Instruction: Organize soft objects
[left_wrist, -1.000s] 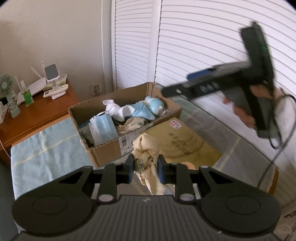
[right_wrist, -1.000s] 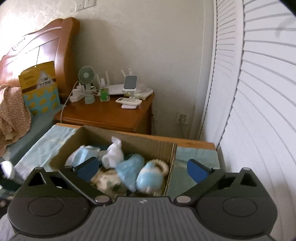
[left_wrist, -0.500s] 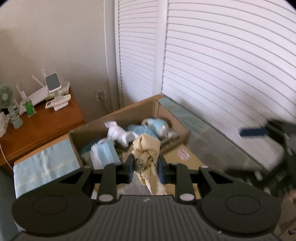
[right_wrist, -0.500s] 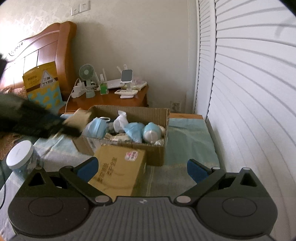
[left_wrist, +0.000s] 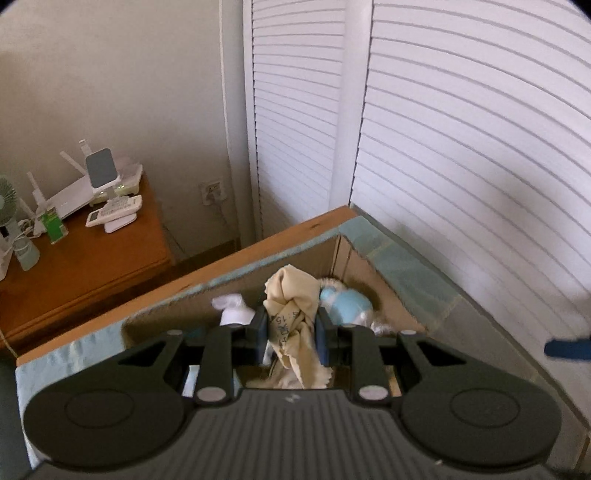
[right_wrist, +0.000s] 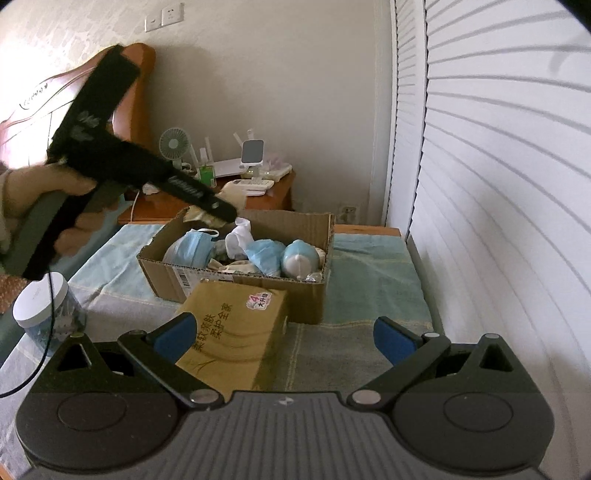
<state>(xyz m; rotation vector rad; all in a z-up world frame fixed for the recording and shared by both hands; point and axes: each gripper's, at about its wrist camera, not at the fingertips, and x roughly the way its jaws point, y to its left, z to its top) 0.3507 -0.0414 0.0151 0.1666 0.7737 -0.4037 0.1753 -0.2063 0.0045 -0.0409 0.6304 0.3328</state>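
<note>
My left gripper (left_wrist: 290, 328) is shut on a cream cloth (left_wrist: 291, 314) and holds it over the open cardboard box (left_wrist: 354, 254). In the right wrist view the left gripper (right_wrist: 221, 214) hangs above the box's (right_wrist: 251, 291) back left part, with the cloth (right_wrist: 232, 194) bunched at its tip. The box holds blue face masks (right_wrist: 188, 251), a white sock (right_wrist: 238, 236) and a blue and white soft toy (right_wrist: 299, 258). My right gripper (right_wrist: 282, 336) is open and empty, back from the box and low over the bed.
A yellow tissue pack (right_wrist: 232, 336) lies in front of the box. A clear jar with a white lid (right_wrist: 42, 310) stands at the left. A wooden nightstand (left_wrist: 81, 254) with a fan and router is behind. White louvred doors (right_wrist: 498, 184) close off the right side.
My left gripper has carried the cream cloth forward, from beside the tissue pack to above the box. My right gripper has pulled back and away from the box, staying open.
</note>
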